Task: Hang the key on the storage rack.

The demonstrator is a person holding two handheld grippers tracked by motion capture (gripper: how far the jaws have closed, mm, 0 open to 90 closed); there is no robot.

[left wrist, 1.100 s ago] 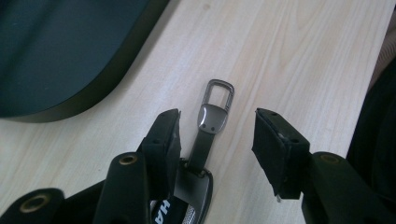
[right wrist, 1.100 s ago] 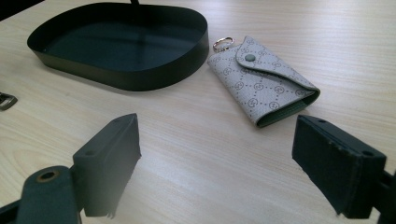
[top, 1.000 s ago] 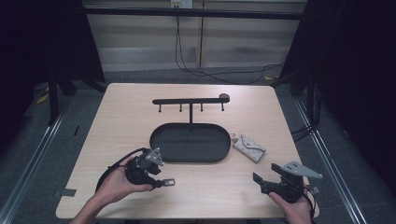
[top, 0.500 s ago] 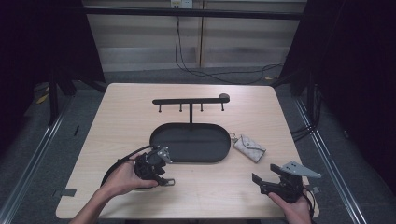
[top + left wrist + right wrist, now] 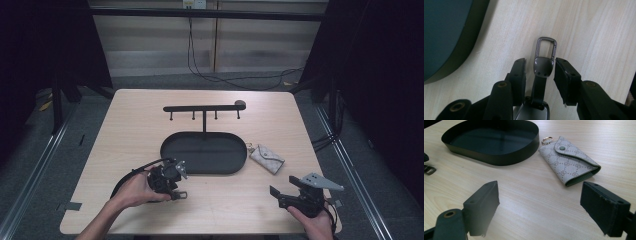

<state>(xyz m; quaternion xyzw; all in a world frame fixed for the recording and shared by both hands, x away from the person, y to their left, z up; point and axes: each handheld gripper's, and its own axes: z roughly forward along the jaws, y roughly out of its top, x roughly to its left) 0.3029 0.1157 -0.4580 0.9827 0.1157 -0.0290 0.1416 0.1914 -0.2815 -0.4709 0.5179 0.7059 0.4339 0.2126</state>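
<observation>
Left gripper view: key clip [image 5: 545, 61] lies between the left gripper [image 5: 540, 72] jaws.
Long axis: straight ahead, along the jaws.
Jaws: just been closing, pads not yet pressing.
Right gripper [image 5: 549, 207]: wide apart, farther off.

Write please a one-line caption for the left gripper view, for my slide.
Left gripper closing around a key fob's strap on the wooden table, pads not yet pressing; dark tray at left.

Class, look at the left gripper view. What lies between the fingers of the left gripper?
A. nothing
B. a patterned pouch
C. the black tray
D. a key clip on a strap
D: the key clip lies on the table between the left gripper's fingers, which have just been closing.
</observation>
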